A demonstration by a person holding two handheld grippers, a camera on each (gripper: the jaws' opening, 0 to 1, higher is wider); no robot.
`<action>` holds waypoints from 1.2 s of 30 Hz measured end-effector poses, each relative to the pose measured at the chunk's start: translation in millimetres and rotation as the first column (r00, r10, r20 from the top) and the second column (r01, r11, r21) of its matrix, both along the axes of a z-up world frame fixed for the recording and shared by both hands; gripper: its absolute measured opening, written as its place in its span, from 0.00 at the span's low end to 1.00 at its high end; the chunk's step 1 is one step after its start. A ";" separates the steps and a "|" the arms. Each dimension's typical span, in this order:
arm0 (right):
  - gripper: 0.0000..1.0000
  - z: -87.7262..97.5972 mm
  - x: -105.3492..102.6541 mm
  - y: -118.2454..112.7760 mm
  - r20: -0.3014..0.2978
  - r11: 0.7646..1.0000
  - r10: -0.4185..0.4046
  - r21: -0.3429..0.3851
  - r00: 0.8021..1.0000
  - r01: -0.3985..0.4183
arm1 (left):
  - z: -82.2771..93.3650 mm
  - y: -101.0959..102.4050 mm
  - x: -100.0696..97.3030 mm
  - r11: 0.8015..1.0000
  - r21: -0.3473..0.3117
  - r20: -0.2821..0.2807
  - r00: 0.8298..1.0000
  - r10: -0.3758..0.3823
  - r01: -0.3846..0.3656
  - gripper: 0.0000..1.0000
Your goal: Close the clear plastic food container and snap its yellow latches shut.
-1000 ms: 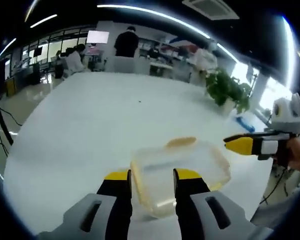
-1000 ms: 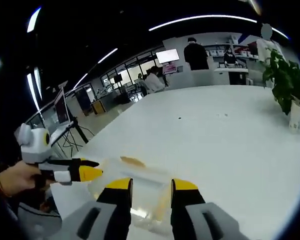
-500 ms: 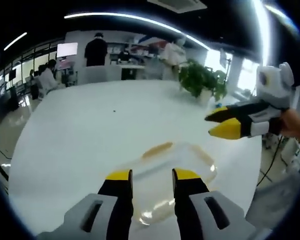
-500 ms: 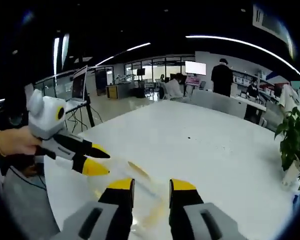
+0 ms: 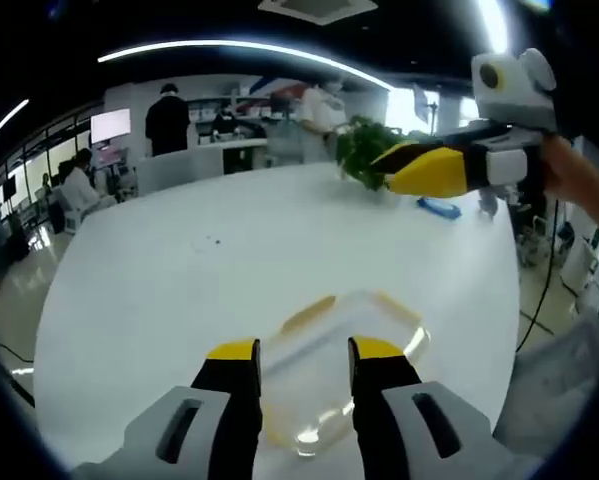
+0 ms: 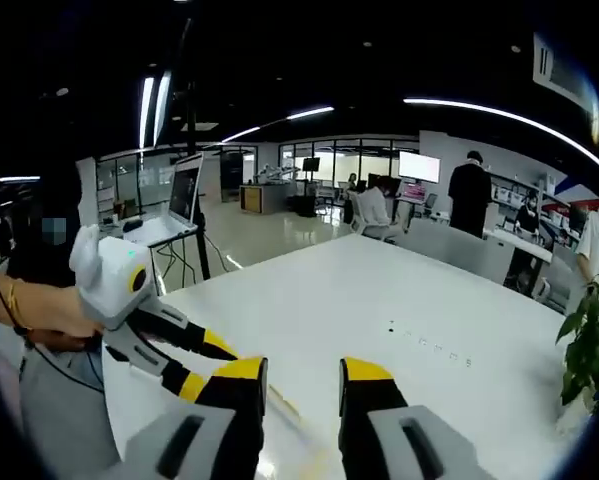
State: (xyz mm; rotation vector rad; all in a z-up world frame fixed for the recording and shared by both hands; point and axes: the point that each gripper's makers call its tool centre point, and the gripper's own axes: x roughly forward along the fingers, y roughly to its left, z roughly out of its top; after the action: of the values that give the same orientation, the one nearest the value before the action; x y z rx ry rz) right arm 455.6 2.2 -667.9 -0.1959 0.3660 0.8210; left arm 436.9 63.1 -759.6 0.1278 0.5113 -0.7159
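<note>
Hovering over container point(image 5: 339, 365) (on table point(image 5: 179, 290)) — left hand-held gripper point(image 5: 304, 350), right hand-held gripper point(image 6: 304, 370) both released.

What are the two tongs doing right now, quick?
Left tongs: open, holding nothing, above the clear container on the white table.
Right tongs: open, holding nothing.

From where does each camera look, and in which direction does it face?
Left gripper view: rides on the left hand-held gripper, faces down at the container on the table; the person's hand holds the right hand-held gripper.
Right gripper view: rides on the right hand-held gripper, faces across the table toward the office; the person's arm shows.
Both share the table and the plant.
</note>
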 end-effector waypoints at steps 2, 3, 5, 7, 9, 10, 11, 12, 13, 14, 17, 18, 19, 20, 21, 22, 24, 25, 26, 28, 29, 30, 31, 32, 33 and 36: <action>0.25 -2.8 3.6 2.3 -0.010 1.000 0.016 -0.009 1.000 -0.016 | 0.6 -3.1 -0.3 0.999 0.019 0.010 1.000 -0.026 0.026 0.34; 0.25 -6.3 4.0 2.8 -0.012 0.999 0.024 -0.029 1.000 -0.024 | 0.6 -3.7 -0.1 0.999 0.028 0.015 0.999 -0.037 0.036 0.34; 0.25 -16.1 4.2 3.9 -0.031 0.998 0.039 -0.055 0.999 -0.041 | 0.4 -4.7 0.4 0.997 0.048 0.028 0.998 -0.058 0.056 0.34; 0.25 -26.4 2.7 5.1 -0.047 0.995 0.057 -0.083 0.997 -0.061 | -0.5 -5.3 1.1 0.996 0.060 0.037 0.997 -0.073 0.071 0.35; 0.25 -37.6 1.6 6.6 -0.063 0.991 0.076 -0.105 0.995 -0.082 | -3.3 -6.4 2.4 0.994 0.070 0.046 0.995 -0.088 0.085 0.35; 0.25 -41.8 1.9 7.1 -0.071 0.991 0.078 -0.107 0.994 -0.085 | -5.5 -6.9 3.0 0.993 0.074 0.045 0.995 -0.093 0.089 0.35; 0.25 -48.7 1.7 8.2 -0.087 0.989 0.086 -0.111 0.992 -0.096 | -8.1 -7.8 3.0 0.992 0.081 0.041 0.994 -0.102 0.099 0.35; 0.25 -53.3 0.6 9.3 -0.104 0.988 0.095 -0.109 0.990 -0.107 | -8.9 -8.9 2.4 0.991 0.083 0.041 0.993 -0.109 0.105 0.35; 0.24 -58.5 -1.6 11.4 -0.133 0.988 0.103 -0.098 0.986 -0.116 | -10.1 -10.2 1.5 0.990 0.082 0.037 0.993 -0.115 0.112 0.36; 0.24 -60.4 -1.7 12.7 -0.141 0.989 0.106 -0.089 0.984 -0.120 | -11.1 -11.1 0.7 0.989 0.084 0.036 0.992 -0.123 0.119 0.36; 0.24 -67.5 -2.6 16.4 -0.165 0.988 0.120 -0.080 0.979 -0.134 | -10.7 -15.6 -1.9 0.985 0.082 0.054 0.986 -0.157 0.153 0.39; 0.24 -70.2 -3.2 17.9 -0.170 0.986 0.128 -0.081 0.977 -0.143 | -10.5 -17.1 -3.2 0.984 0.077 0.057 0.985 -0.166 0.161 0.41; 0.26 -71.3 -3.7 18.7 -0.174 0.986 0.132 -0.080 0.976 -0.148 | -10.9 -17.9 -4.0 0.983 0.075 0.056 0.983 -0.173 0.169 0.43; 0.27 -74.2 -5.4 20.7 -0.191 0.985 0.143 -0.071 0.971 -0.159 | -11.8 -18.9 -5.7 0.981 0.075 0.052 0.981 -0.184 0.180 0.44; 0.28 -74.9 -5.3 21.9 -0.195 0.986 0.145 -0.058 0.970 -0.159 | -12.3 -19.3 -6.6 0.980 0.075 0.051 0.980 -0.191 0.187 0.46; 0.29 -76.7 -4.7 23.3 -0.204 0.987 0.144 -0.043 0.968 -0.156 | -13.6 -19.3 -7.9 0.979 0.075 0.045 0.980 -0.196 0.192 0.48; 0.34 -81.4 -4.7 24.5 -0.218 0.987 0.147 -0.037 0.965 -0.158 | -15.0 -18.8 -9.0 0.978 0.072 0.040 0.979 -0.199 0.196 0.51; 0.38 -82.5 -4.7 24.6 -0.221 0.987 0.146 -0.038 0.964 -0.158 | -15.4 -18.6 -9.2 0.978 0.071 0.038 0.979 -0.199 0.196 0.52; 0.41 -87.2 -5.4 25.5 -0.227 0.985 0.150 -0.045 0.962 -0.165 | -17.1 -17.6 -9.3 0.978 0.070 0.033 0.980 -0.198 0.195 0.53; 0.43 -92.4 -8.3 27.3 -0.243 0.982 0.165 -0.045 0.956 -0.181 | -18.8 -14.1 -6.4 0.982 0.080 0.041 0.983 -0.177 0.174 0.56; 0.42 -93.6 -9.0 27.9 -0.244 0.982 0.167 -0.046 0.955 -0.184 | -19.5 -13.3 -6.1 0.982 0.082 0.041 0.984 -0.176 0.172 0.58; 0.41 -94.6 -9.8 28.4 -0.243 0.981 0.170 -0.047 0.955 -0.186 | -20.2 -12.5 -5.7 0.982 0.081 0.040 0.984 -0.174 0.170 0.59; 0.40 -96.0 -11.4 29.3 -0.246 0.980 0.177 -0.047 0.953 -0.194 | -21.6 -11.3 -5.2 0.983 0.076 0.035 0.985 -0.169 0.166 0.60; 0.39 -96.6 -12.4 29.9 -0.250 0.979 0.180 -0.044 0.951 -0.197 | -22.6 -10.5 -4.9 0.984 0.074 0.031 0.986 -0.165 0.163 0.60; 0.39 -97.5 -14.1 31.0 -0.258 0.979 0.186 -0.035 0.948 -0.201 | -23.7 -9.2 -4.4 0.985 0.072 0.029 0.987 -0.160 0.157 0.60; 0.37 -100.8 -16.0 33.6 -0.286 0.982 0.184 0.002 0.940 -0.191 | -25.1 -6.9 -3.3 0.987 0.061 0.026 0.989 -0.149 0.147 0.59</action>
State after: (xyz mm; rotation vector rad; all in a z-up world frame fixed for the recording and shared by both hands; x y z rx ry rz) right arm 439.6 35.9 -768.7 -0.1369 0.6373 1.0377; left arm 433.7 56.2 -784.6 0.2336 0.4973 -0.8429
